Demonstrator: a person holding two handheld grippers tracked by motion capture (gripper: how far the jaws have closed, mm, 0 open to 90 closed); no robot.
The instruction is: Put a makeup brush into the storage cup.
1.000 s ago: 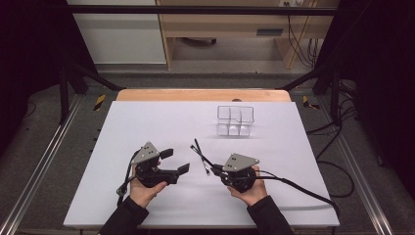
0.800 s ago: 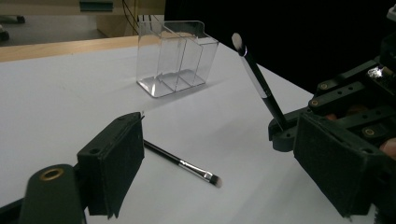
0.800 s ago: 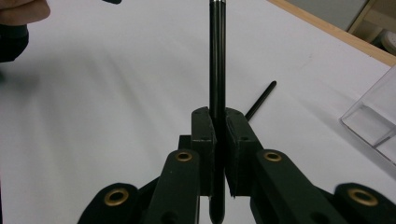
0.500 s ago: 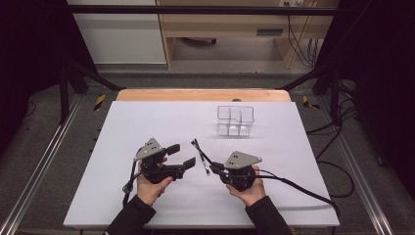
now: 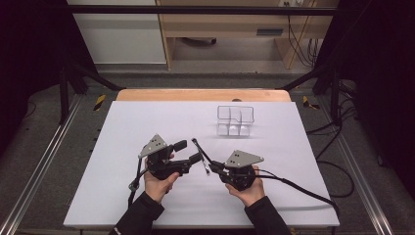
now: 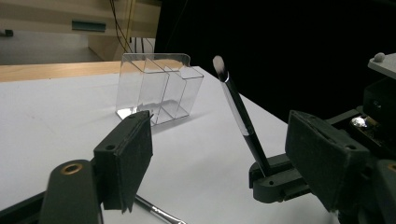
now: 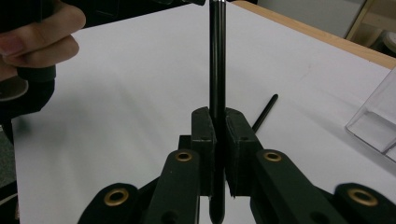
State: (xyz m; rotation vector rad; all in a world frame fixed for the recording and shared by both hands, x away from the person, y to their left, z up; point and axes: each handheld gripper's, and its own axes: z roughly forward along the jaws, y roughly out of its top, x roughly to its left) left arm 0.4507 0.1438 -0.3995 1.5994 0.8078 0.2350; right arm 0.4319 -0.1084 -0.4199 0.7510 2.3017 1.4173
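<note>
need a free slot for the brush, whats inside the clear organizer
Nothing shows inside the clear organizer; its compartments look empty through the walls. The makeup brush is outside it, clamped in the right gripper.

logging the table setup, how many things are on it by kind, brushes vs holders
makeup brushes: 2, one clamped in the right gripper as the held brush, one loose brush lying on the white table
clear plastic organizers: 1, the organizer standing at the far side
total: 3
</note>
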